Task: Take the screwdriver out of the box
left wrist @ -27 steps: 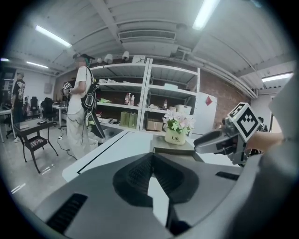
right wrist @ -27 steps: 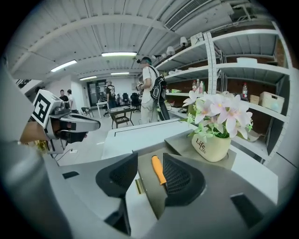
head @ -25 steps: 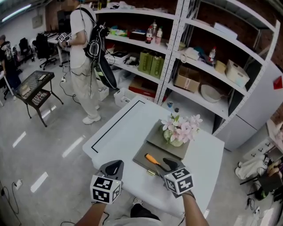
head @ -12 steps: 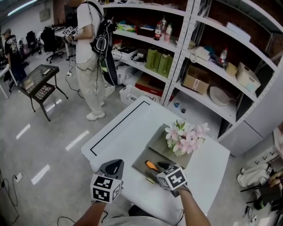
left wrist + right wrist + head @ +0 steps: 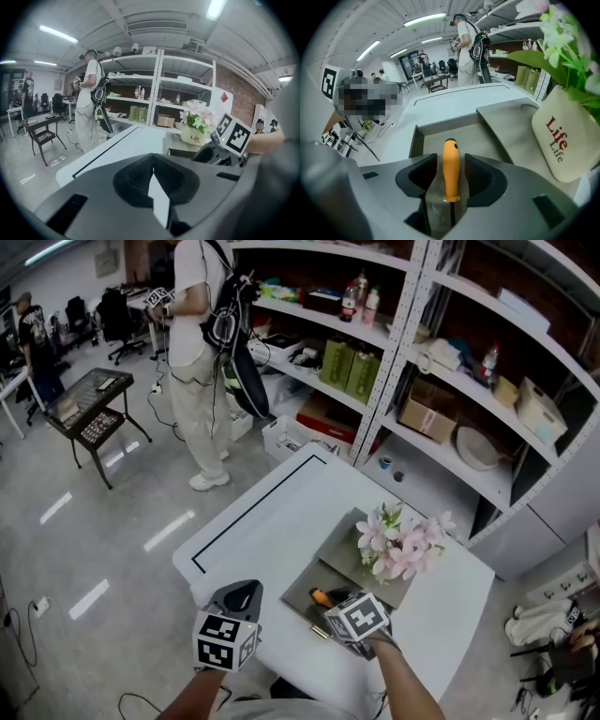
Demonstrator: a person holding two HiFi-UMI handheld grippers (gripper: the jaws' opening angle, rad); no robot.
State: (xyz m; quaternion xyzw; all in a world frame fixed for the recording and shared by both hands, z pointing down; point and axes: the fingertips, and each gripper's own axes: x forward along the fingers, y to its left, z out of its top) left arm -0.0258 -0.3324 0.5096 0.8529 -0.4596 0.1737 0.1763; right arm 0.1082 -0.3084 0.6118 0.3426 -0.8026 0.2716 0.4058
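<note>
Straddling the screwdriver (image 5: 450, 164) in its box (image 5: 415, 136) with right gripper (image 5: 451, 180) jaws just opened wide, ready to pinch; left gripper (image 5: 153, 178) jaws closed, empty.

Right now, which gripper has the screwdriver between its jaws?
The right gripper: its jaws, which have just been opening, stand either side of the orange screwdriver without pressing it. The left gripper is shut with nothing in it.

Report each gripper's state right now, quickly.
Left gripper: closed, empty.
Right gripper: open, jaws have just been opening; screwdriver lies between them, not gripped.
</note>
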